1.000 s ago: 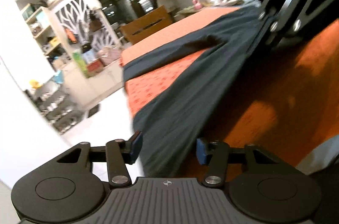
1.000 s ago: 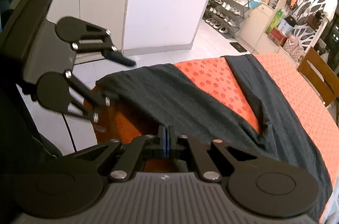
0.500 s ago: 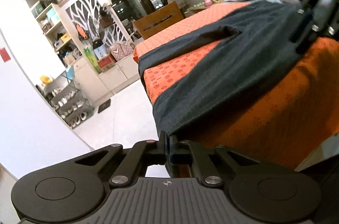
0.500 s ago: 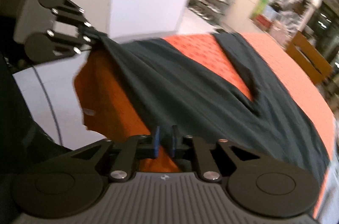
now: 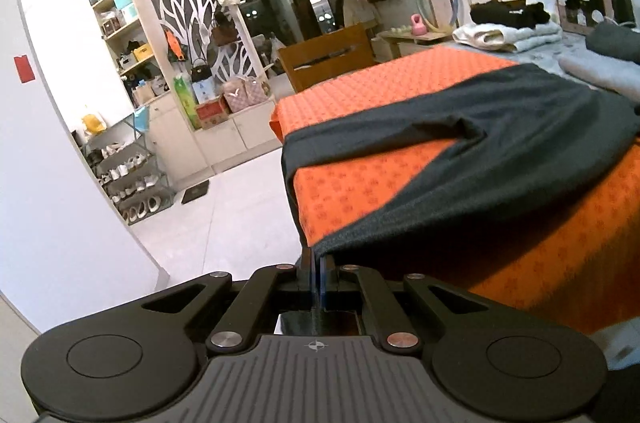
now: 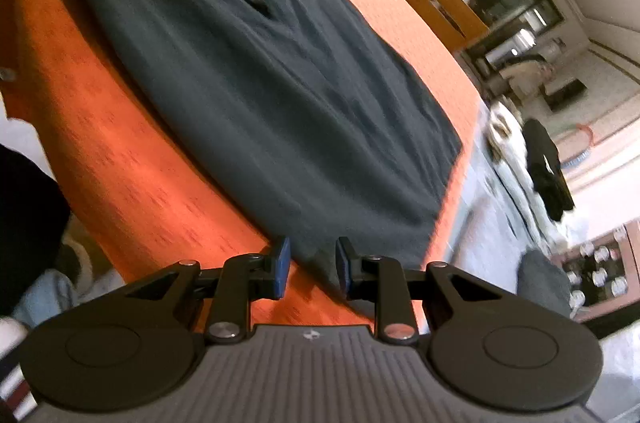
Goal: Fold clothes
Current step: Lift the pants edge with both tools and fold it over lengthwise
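Dark trousers (image 5: 500, 159) lie on orange cloth (image 5: 360, 183), my left gripper (image 5: 319, 273) pinching a leg hem while my right gripper (image 6: 312, 263), jaws just opening, holds nothing.

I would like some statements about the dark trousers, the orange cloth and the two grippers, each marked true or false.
1. The left gripper has its jaws shut on a leg hem of the dark grey fabric trousers. True.
2. The right gripper is clamped on the trousers. False: its jaws stand apart and have just been opening, with the waist edge between them.
3. The trousers lie on an orange patterned tablecloth. True.
4. The trousers are folded in half. False: both legs lie spread apart.
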`<state>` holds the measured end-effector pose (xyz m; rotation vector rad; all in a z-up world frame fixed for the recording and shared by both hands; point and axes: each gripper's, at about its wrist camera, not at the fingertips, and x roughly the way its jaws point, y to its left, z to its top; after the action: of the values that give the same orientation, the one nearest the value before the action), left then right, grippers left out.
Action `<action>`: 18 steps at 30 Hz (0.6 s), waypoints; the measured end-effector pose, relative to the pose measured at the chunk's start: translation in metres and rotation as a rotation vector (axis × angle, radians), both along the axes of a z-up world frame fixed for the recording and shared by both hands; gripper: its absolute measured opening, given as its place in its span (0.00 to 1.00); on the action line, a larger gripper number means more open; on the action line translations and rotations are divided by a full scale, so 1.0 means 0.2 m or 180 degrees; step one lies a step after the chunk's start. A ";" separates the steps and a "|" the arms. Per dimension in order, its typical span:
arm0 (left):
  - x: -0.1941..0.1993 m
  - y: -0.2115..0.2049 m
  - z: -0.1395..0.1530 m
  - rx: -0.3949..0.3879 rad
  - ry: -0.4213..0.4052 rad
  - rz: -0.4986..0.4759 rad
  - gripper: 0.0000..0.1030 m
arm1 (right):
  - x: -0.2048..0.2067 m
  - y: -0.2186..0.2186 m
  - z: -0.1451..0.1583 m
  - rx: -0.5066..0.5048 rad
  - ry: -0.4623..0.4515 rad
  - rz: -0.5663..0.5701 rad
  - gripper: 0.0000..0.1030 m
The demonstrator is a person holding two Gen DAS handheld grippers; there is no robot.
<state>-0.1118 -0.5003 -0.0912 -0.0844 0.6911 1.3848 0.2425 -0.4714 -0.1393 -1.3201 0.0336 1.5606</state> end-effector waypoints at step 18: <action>0.03 0.02 0.19 0.0121 0.0131 -0.0022 0.04 | 0.11 0.02 0.11 0.0359 -0.0317 -0.0178 0.02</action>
<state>-0.1067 -0.4970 -0.0538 -0.0234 0.6983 1.3957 0.2644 -0.4671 -0.1171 -1.2953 -0.0782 1.4275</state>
